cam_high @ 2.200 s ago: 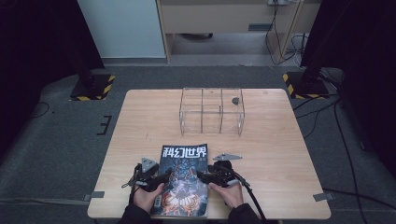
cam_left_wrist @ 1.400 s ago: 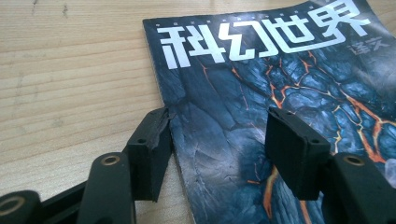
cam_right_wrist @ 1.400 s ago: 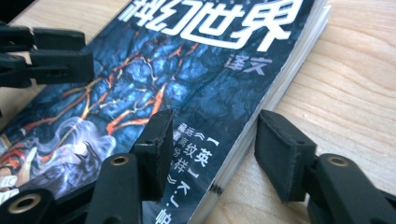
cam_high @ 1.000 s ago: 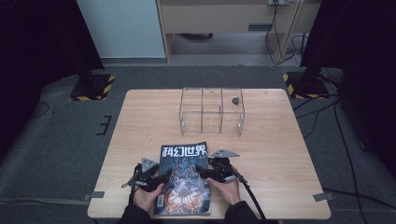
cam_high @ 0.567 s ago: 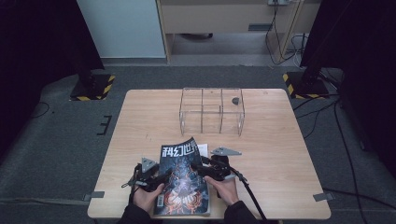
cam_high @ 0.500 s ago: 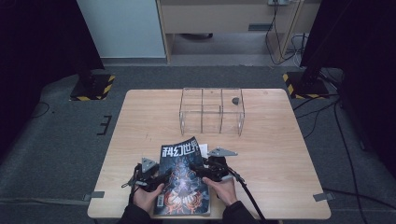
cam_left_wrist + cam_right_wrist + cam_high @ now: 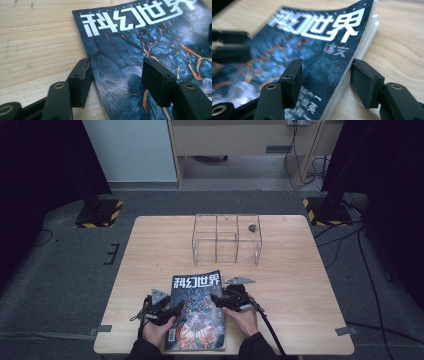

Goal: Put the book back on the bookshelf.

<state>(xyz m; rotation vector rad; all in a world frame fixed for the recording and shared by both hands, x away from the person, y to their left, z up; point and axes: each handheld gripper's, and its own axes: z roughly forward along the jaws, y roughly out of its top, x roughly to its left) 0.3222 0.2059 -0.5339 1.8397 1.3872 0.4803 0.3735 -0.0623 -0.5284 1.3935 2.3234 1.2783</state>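
Two spread tools, left tool (image 7: 116, 82) and right tool (image 7: 325, 82), straddle the magazine's (image 7: 196, 307) 9 and 3 o'clock edges; light, floppy, glossy stock, best pinched at the spine.

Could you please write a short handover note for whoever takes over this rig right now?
Left gripper: open, its fingers straddling the magazine's spine edge, nothing gripped.
Right gripper: open, straddling the opposite page edge, where the cover bows up off the pages.
Magazine: closed, lying near the front edge of the table; clear divided box stands farther back.
Done: both grippers are in place at the edges.
Left: probably closing on the cover and opening or lifting the magazine.
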